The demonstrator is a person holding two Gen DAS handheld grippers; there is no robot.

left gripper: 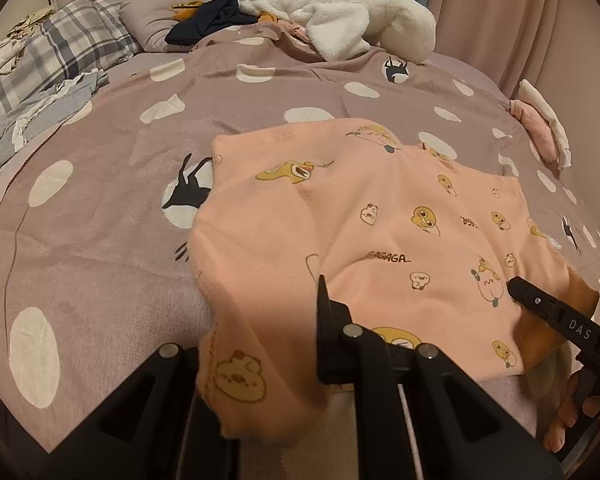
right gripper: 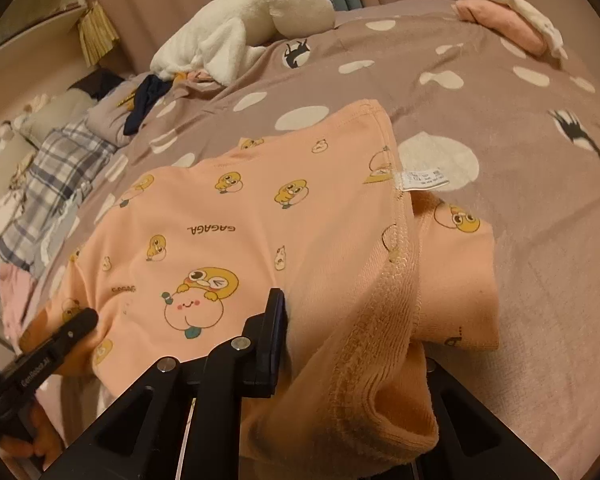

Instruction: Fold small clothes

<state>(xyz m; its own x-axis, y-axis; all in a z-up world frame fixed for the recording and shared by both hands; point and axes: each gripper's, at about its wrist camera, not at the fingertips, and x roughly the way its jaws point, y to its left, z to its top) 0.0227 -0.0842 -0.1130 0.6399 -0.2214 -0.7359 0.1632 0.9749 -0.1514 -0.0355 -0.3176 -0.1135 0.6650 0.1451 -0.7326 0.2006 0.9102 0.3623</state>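
The left claw (left gripper: 300, 312) is clenched on the near left edge of the pink garment (left gripper: 380, 216), a fold of the cloth bunched between its fingers and drooping toward the camera. The right claw (right gripper: 312, 320) is likewise clamped on the garment's near right edge, where the fleecy inside of the cloth turns outward and hangs over one finger. Each claw shows in the other's view as a black finger lying on the garment's far corner, with a hand (left gripper: 580, 412) gripping the handle below.

The pink garment, printed with yellow cartoon ducks and the word GAGAGA, lies spread on the bed (left gripper: 120, 200), its white care label (right gripper: 422, 180) sticking out at the right seam. The bed wears a mauve cover with white spots and black cats. Farther off lie a white fleece blanket (left gripper: 332, 16), a navy cloth (left gripper: 212, 20), a plaid pillow (left gripper: 60, 52) and a folded pink-and-white stack (right gripper: 508, 12).
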